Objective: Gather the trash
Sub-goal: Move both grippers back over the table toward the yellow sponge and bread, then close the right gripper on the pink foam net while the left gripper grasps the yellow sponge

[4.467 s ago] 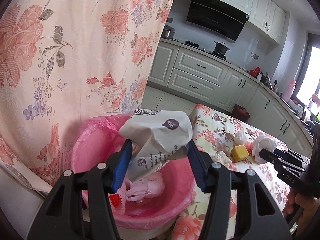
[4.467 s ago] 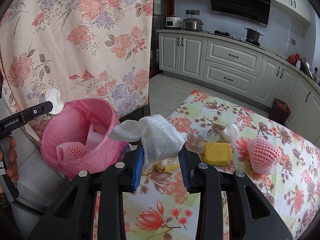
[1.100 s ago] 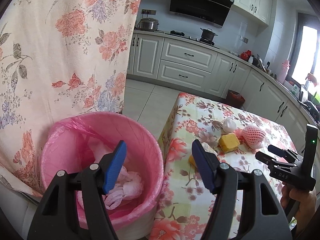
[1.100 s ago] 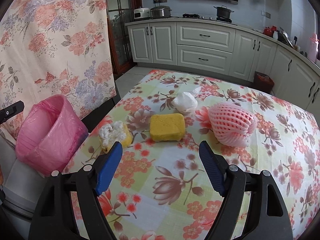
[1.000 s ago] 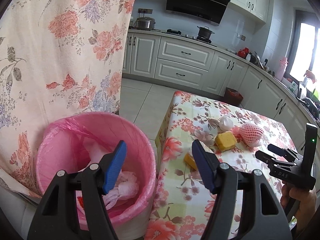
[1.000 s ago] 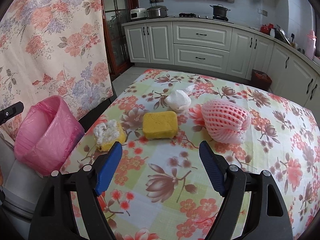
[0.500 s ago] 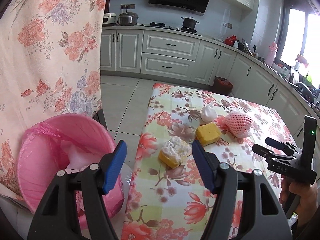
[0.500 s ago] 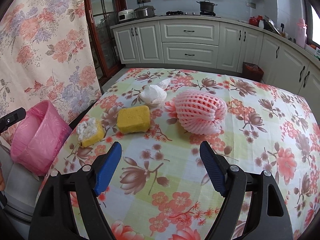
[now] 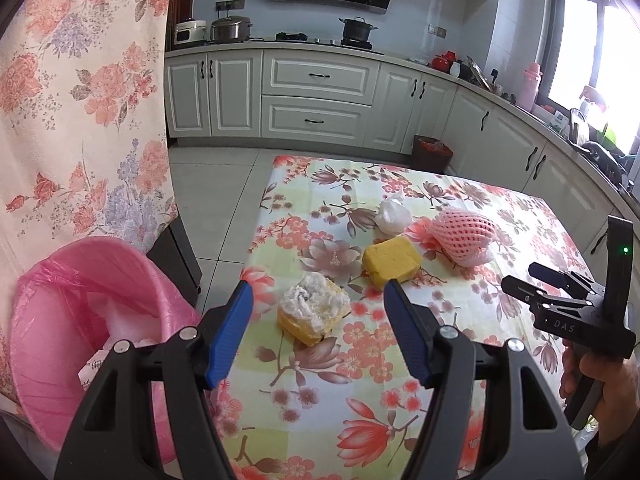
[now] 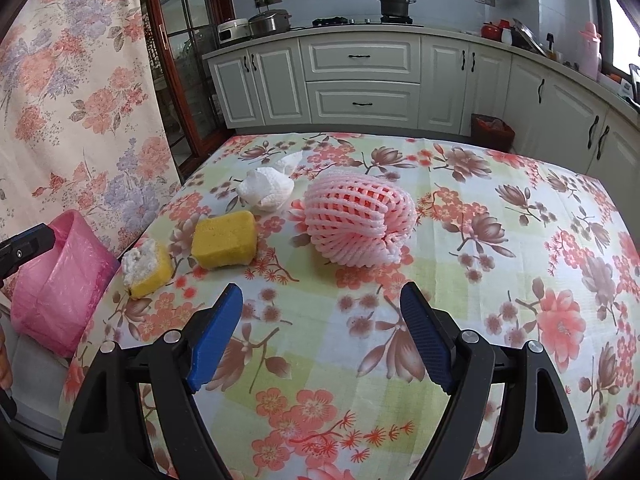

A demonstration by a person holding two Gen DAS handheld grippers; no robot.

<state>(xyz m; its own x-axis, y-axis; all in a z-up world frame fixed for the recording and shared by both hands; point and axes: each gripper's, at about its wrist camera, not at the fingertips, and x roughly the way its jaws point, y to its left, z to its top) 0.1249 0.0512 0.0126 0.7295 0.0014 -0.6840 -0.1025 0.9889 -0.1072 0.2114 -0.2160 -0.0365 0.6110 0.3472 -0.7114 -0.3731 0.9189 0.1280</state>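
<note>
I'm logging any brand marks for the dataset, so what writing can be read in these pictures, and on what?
"DAS": on the black body of the right tool, seen from the left wrist view.
Faint print on a white wrapper in the pink trash bin: too small to read.
Nothing else legible.

The letters "DAS" stand in pale print on the black body of the right gripper (image 9: pixel 538 280), seen from the left wrist view; no other writing is legible in either view.
</note>
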